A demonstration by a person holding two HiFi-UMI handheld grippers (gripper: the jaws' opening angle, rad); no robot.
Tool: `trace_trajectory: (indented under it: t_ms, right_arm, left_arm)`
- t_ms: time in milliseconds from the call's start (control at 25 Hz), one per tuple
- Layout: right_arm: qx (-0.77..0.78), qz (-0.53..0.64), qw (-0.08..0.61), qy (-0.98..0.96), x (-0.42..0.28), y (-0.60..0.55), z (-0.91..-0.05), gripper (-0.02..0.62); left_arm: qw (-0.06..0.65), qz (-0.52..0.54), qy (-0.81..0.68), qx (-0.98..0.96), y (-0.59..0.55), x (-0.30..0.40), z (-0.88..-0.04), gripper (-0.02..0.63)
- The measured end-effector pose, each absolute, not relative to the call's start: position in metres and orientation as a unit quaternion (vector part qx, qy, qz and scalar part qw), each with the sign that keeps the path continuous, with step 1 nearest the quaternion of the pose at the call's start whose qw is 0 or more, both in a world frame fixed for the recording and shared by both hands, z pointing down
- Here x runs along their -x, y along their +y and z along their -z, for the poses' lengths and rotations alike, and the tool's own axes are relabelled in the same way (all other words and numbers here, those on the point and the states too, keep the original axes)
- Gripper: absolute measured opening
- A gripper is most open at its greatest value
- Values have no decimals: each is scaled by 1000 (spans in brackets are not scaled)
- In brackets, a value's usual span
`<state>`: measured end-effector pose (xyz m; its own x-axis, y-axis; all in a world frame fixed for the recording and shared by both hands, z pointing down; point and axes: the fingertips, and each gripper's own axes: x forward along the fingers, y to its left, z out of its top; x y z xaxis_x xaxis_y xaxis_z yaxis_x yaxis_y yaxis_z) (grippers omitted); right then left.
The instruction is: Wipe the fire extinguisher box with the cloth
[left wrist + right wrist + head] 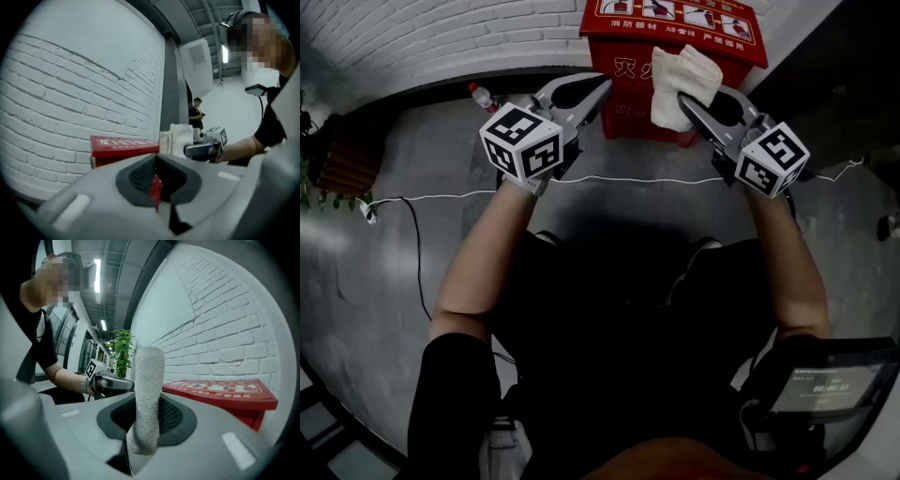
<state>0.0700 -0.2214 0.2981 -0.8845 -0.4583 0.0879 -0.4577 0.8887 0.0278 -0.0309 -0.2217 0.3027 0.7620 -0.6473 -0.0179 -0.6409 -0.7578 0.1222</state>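
I have the right claw clenched on the white terry cloth. In the right gripper view the cloth stands upright between the jaws, a thick folded roll rising well above them. From the head view it hangs in front of the upper near edge of the red fire extinguisher box. I cannot tell whether it touches the box.

The box stands on the grey floor against the white brick wall, far from me and a little right of centre. Its top bears a strip of instruction pictures and print.

My left claw is closed on nothing, its jaws drawn together with only a thin slit showing red between the pads. It points toward the box's left near corner and stays off it, level with the right claw and well left of the cloth.

A white cable runs left to right across the floor under both arms. A bottle with a red cap sits by the wall at the left. Farther left is a potted plant.
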Motion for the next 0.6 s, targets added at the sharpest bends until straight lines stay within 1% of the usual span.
trace_trajectory:
  t_ms: [320, 600]
  right_arm:
    - [-253, 9, 42, -966, -69, -229, -300, 103]
    - [-275, 7, 20, -961, -66, -230, -292, 103]
  left_arm:
    - [57, 15, -355, -933, -228, 34, -310, 3]
    - [44, 12, -375, -926, -234, 38, -304, 3]
